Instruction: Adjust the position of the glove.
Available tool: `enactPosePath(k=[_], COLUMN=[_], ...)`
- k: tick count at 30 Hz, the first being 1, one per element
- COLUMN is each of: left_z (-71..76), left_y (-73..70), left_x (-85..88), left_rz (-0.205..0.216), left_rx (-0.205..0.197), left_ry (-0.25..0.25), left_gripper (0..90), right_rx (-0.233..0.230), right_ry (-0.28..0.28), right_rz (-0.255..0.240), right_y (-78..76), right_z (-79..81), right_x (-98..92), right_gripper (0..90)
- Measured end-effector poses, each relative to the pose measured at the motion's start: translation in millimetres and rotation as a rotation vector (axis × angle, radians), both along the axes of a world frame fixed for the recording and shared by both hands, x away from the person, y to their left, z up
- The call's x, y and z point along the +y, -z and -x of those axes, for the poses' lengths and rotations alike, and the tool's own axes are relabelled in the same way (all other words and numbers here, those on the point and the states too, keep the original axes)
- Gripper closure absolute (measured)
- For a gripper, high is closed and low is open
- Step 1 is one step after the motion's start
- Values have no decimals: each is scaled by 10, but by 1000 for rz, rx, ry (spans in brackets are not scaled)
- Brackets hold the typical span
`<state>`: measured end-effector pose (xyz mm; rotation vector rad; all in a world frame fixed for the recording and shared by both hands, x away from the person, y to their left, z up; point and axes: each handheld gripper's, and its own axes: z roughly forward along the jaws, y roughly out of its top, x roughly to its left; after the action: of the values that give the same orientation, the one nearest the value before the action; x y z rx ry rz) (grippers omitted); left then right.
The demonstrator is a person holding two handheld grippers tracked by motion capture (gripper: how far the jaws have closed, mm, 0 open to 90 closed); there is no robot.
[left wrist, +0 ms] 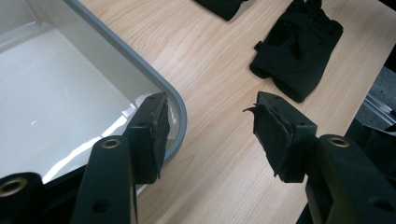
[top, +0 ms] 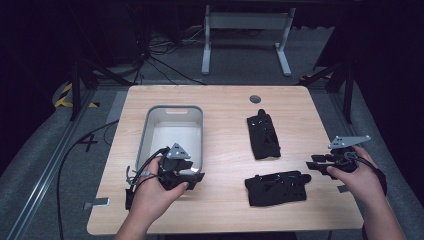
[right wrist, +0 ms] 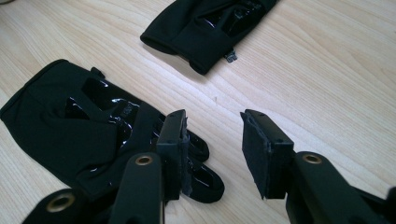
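1. The counter point(top: 225, 105), pale wood, spreads across the middle of the high view. That view also takes in dark floor and a white frame along the top edge, which neither gripper view reaches.
2. The grey bin point(top: 172, 130) sits left of centre in the high view. The left gripper view comes in close on its rounded rim corner point(left wrist: 180, 109) and shiny inside at the left of the frame.
3. The near glove point(top: 276, 187), black, lies flat at lower centre-right of the high view. The right gripper view shows its glossy palm patches point(right wrist: 70, 130) at lower left.
4. The far glove point(top: 263, 135) lies above it, apart from it, and sits at top centre of the right gripper view point(right wrist: 210, 23).
5. The left hand point(top: 152, 195) comes up from the bottom edge. The left tongs point(left wrist: 208, 135) are released and empty, one jaw over the bin rim, one over bare wood.
6. The right hand point(top: 357, 180) is at the right edge, pointing left. The right tongs point(right wrist: 212, 149) gape wide just beside the near glove's fingers, gripping nothing.
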<state>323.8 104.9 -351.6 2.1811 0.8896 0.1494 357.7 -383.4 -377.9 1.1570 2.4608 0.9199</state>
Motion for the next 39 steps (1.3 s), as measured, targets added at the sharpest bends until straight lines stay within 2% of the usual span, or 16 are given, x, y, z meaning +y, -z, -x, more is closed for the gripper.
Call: enactPosePath(k=[6, 10, 15, 16, 17, 18, 19, 21, 23, 24, 28, 31, 34, 37, 39], left_z=[-6, 10, 22, 17, 17, 9, 9, 3, -9, -9, -46, -62, -76, -80, -81], left_y=[0, -3, -3, 12, 12, 44, 44, 105, 222, 222, 403, 486, 613, 724, 815], left_x=[-59, -128, -268, -346, -346, -442, -442, -560, -751, -751, -1016, -1118, -1268, -1385, -1461], left_rz=[-3, 4, 8, 17, 17, 23, 23, 22, -4, -4, -2, -10, -29, -61, -82], left_rx=[1, 3, -1, 3, 3, 10, 10, 15, 29, 29, 71, 78, 90, 79, 89], left_ry=[16, 46, 82, 102, 102, 124, 124, 145, 187, 187, 237, 251, 275, 296, 311], left_gripper=[460, 459, 458, 459, 461, 463, 465, 466, 466, 466, 464, 464, 463, 462, 461], right_rx=[3, 2, 4, 11, 11, 22, 25, 29, 39, 43, 65, 73, 99, 117, 125], right_ry=[6, 2, 0, 3, 3, 11, 13, 15, 9, 9, -1, -6, -15, -22, -26], right_rz=[1, -3, -14, -17, -17, -13, -11, -7, 1, 4, 14, 15, 23, 31, 35], right_y=[7, 10, 35, 58, 58, 84, 94, 101, 128, 142, 204, 232, 308, 368, 403], right_z=[40, 58, 71, 80, 80, 89, 90, 93, 98, 99, 101, 102, 96, 90, 87], right_x=[-21, -27, -53, -77, -77, -99, -108, -113, -104, -96, -83, -79, -65, -45, -28], right_gripper=[609, 607, 608, 608, 608, 608, 608, 609, 609, 608, 608, 608, 607, 605, 605])
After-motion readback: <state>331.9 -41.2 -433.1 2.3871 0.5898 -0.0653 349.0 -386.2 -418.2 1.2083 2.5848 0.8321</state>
